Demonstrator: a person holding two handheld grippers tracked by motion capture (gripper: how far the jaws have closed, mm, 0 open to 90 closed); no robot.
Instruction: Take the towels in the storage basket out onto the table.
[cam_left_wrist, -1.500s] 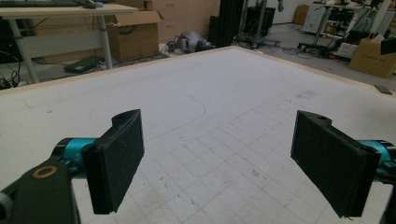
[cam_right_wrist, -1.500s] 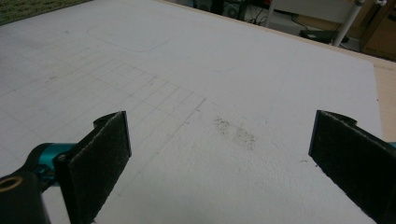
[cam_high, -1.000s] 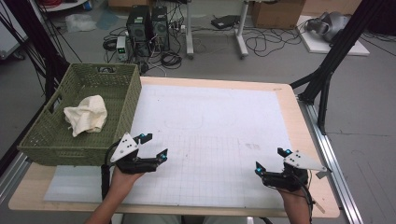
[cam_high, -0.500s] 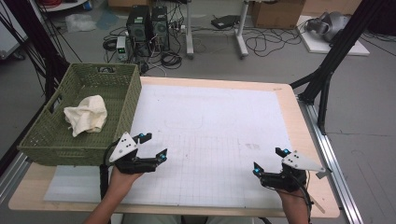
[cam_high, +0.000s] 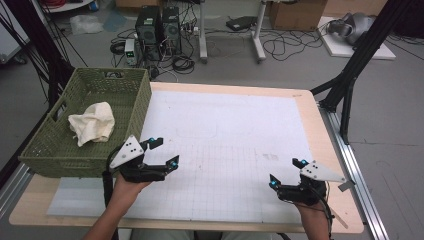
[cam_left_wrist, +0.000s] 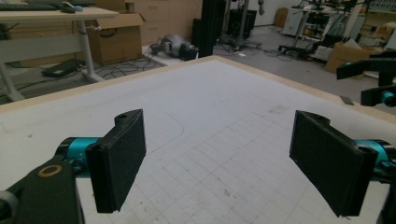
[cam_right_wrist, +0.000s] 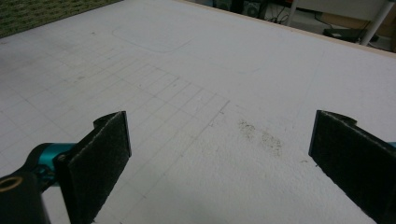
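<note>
Near the front edge of the bench, toward its left side, the left gripper (cam_high: 162, 152) hovers just above the white gridded mat (cam_high: 235, 145) with its 2 jaws spread wide and nothing between them. Its own view shows the 2 black pads (cam_left_wrist: 116, 165) well apart over bare grid lines. Just behind and left of it stands the green woven basket (cam_high: 127, 105) on the bench's left edge, and a crumpled cream cloth (cam_high: 92, 122) lies inside, apart from the gripper. Toward the front right corner, the right gripper (cam_high: 286, 174) also sits low over the mat, its jaws spread and holding nothing; its view shows the pads (cam_right_wrist: 98, 158) apart above a faint dark smudge (cam_right_wrist: 261, 135) on the mat. Both grippers are well apart from each other, each held by a hand (cam_high: 127, 192) coming in from the front edge.
</note>
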